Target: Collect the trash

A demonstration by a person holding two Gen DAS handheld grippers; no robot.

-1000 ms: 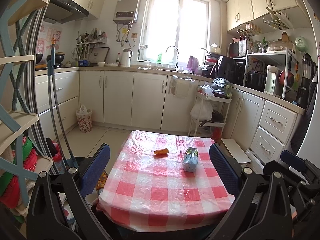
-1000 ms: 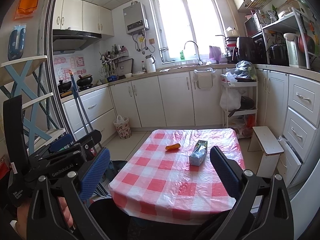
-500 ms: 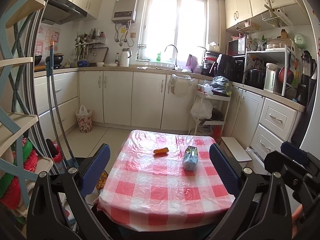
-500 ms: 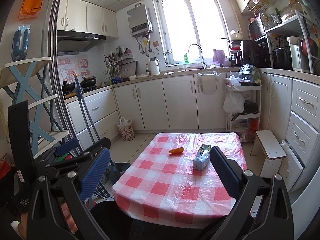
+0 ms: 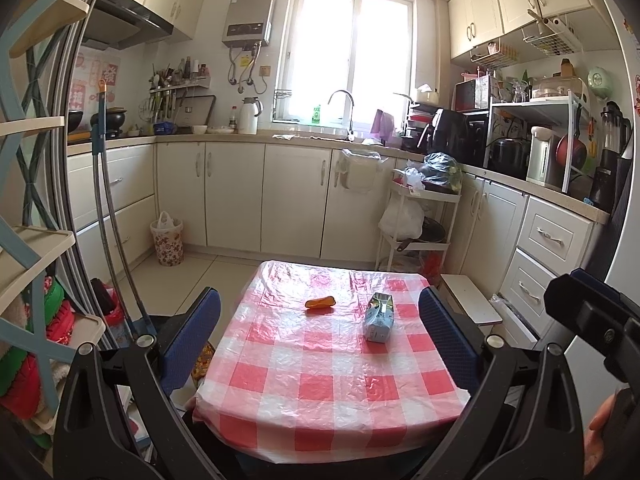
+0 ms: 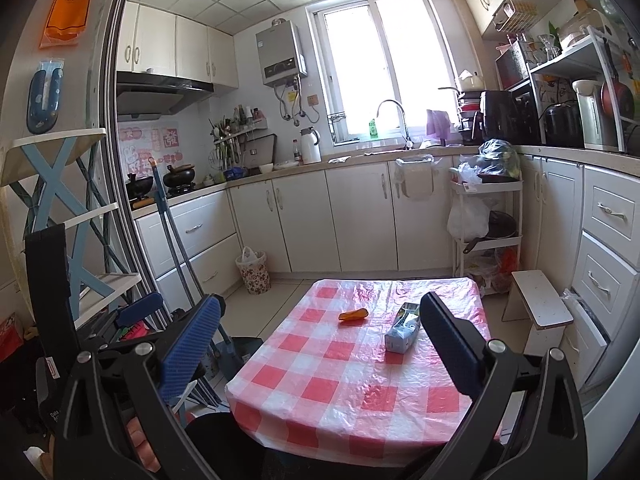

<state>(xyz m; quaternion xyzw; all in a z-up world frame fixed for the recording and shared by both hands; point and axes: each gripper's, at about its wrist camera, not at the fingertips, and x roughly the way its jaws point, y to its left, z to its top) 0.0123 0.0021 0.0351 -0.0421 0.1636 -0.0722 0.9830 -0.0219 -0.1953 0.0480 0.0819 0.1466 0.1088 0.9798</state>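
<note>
On the table: 2 pieces of trash, a carton (image 5: 379,317) and an orange wrapper (image 5: 320,303), both resting on the red-and-white checked cloth (image 5: 320,380).
Carton: pale blue-grey, lying on its side, torn silvery top pointing toward the far cabinets; sits right of the table's centre line.
Orange wrapper: small, crumpled, left of the carton and slightly farther back; the 2 are near each other but not touching.
Left gripper (image 5: 319,330): fingers spread wide apart, nothing between them; blue pads (image 5: 191,338) frame the table from the near side, above it and short of both items.
Right gripper (image 6: 320,336): fingers also wide apart and empty; in its own view the right finger overlaps the carton's near edge, contact cannot be told from this angle.
Relative position: right gripper's body shows at the right edge of the left wrist view; left gripper's body shows at the lower left of the right wrist view, so the 2 tools sit side by side.
Bin (image 5: 168,238): small flowered basket with a white bag liner, on the floor by the left cabinets, well apart from the table.
Hanging bin (image 5: 360,172): white, bag-lined, hooked on a cabinet door below the sink.
Surroundings: white stool (image 6: 540,304) right of the table; mop handles (image 5: 106,216) leaning at left.
</note>
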